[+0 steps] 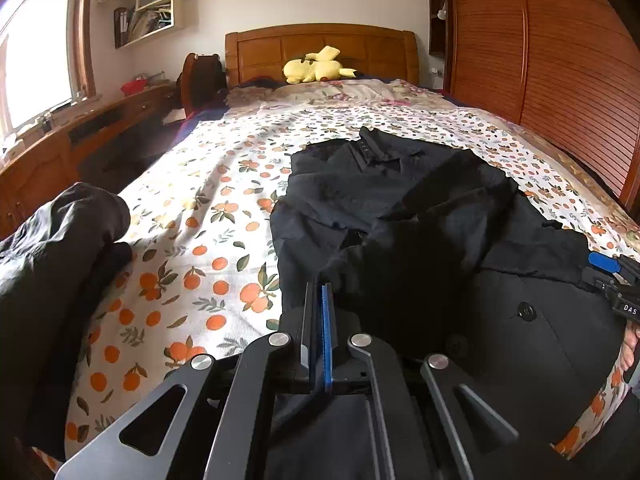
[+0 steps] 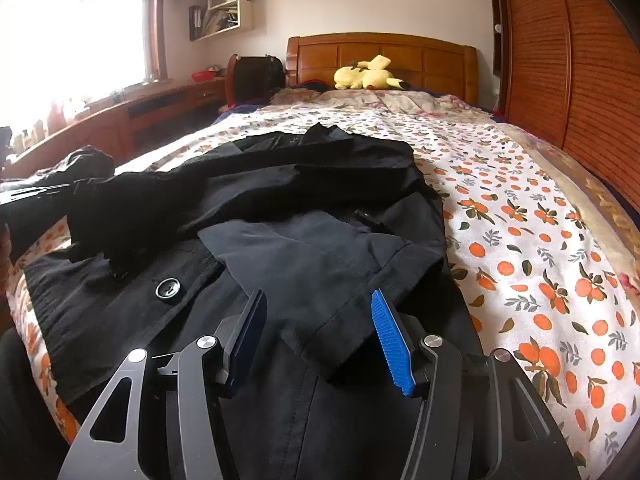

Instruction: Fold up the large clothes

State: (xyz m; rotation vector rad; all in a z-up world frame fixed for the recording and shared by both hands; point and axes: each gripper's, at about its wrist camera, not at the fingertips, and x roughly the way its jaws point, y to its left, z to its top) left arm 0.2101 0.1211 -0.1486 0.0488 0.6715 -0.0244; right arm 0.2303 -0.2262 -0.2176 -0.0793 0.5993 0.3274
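Left gripper (image 1: 320, 300): blue pads pressed together, and whether any cloth of the black coat (image 1: 420, 208) is pinched between them cannot be told; right gripper (image 2: 320, 320): jaws spread wide over a sleeve cuff (image 2: 344, 344), holding nothing, its housing in the left view lettered "DAS". The coat lies flat on the orange-print bedsheet (image 2: 540, 240), long axis running along the bed, collar toward the headboard (image 2: 380, 56), large button (image 2: 168, 288) near the hem. Beyond: a yellow plush toy (image 2: 370, 74), wall shelves (image 1: 148, 4), slatted wardrobe doors (image 1: 560, 60).
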